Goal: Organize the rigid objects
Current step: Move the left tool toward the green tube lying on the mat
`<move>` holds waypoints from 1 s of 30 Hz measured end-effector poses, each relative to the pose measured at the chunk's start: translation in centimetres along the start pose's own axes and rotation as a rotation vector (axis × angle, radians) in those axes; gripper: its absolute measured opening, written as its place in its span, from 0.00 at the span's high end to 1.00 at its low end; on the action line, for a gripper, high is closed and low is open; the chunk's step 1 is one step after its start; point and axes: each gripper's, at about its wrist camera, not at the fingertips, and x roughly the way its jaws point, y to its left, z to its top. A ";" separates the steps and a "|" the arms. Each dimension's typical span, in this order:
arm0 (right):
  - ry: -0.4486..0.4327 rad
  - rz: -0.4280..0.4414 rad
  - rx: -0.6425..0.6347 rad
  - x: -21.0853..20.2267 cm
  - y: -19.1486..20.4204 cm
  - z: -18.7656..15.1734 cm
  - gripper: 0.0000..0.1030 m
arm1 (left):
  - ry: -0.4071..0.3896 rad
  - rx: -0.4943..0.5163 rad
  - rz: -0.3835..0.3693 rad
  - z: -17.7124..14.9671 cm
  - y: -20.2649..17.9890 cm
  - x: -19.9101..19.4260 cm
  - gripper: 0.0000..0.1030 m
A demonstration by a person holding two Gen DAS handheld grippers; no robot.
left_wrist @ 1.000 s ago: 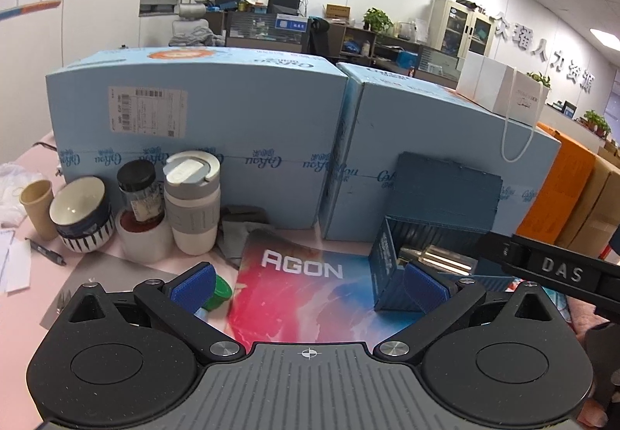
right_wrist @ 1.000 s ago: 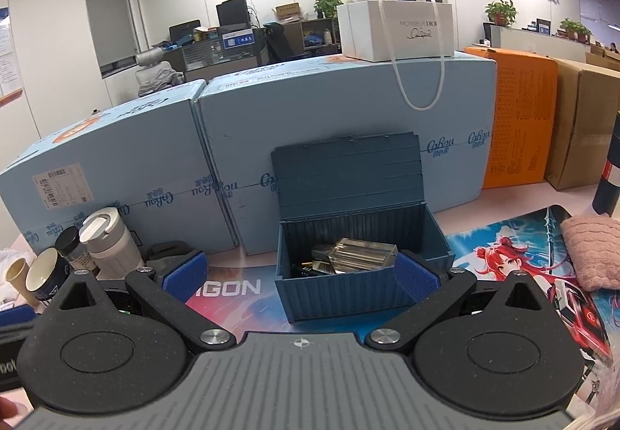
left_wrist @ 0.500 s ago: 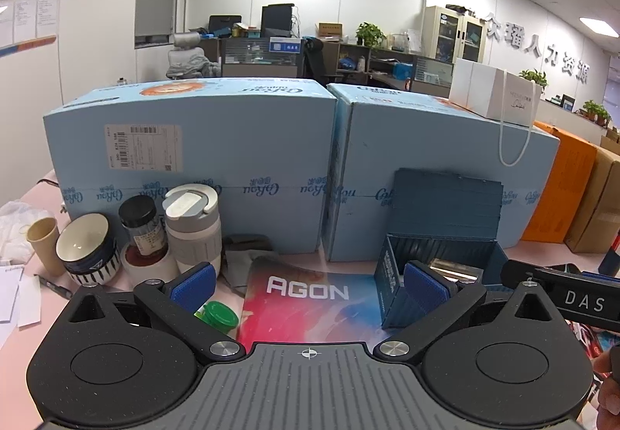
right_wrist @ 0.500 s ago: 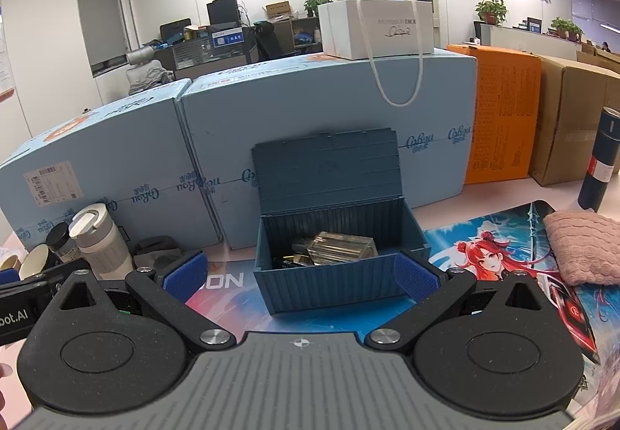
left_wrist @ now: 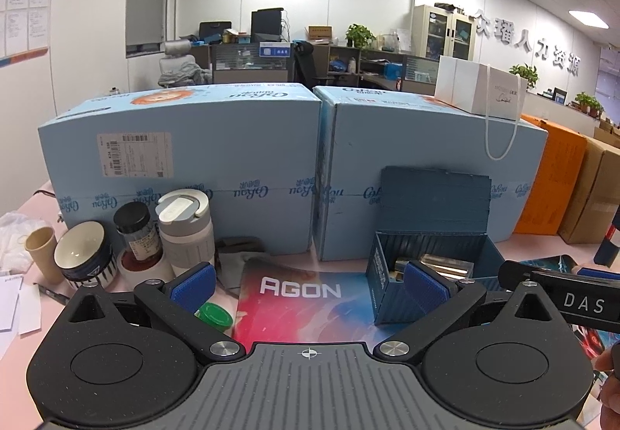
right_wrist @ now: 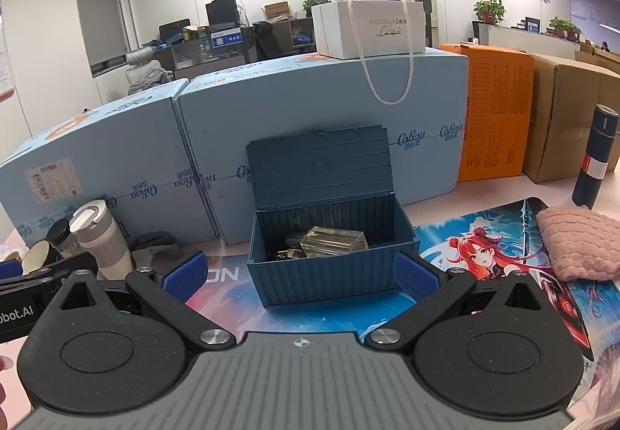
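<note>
A dark blue storage box (right_wrist: 333, 271) stands open on the printed desk mat (right_wrist: 492, 255), its lid leaning back against the boxes behind. Clear and metallic items (right_wrist: 333, 242) lie inside it. It also shows in the left wrist view (left_wrist: 391, 275). My right gripper (right_wrist: 300, 275) is open and empty, in front of the box. My left gripper (left_wrist: 308, 284) is open and empty, above the mat (left_wrist: 300, 298), left of the box. A green lid (left_wrist: 215, 313) lies by its left finger.
A grey tumbler (left_wrist: 186, 232), dark jar (left_wrist: 135, 232), bowl (left_wrist: 81, 251) and paper cup (left_wrist: 40, 251) cluster at left. Big light-blue cartons (left_wrist: 186, 166) wall the back. A pink towel (right_wrist: 577, 244) and dark bottle (right_wrist: 595, 162) sit at right.
Both grippers have pulled back and risen a little, so the box and the cups look smaller and lower. Both stay open and empty.
</note>
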 end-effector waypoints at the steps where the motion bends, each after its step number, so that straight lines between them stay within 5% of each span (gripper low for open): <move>1: -0.001 -0.001 0.000 -0.1 0.0 0.0 0.00 | 0.001 -0.001 -0.002 0.0 0.0 -0.1 0.00; 30: 0.051 0.028 -0.075 1.5 4.7 -0.8 0.00 | 0.039 -0.047 0.018 -0.8 4.1 0.3 0.00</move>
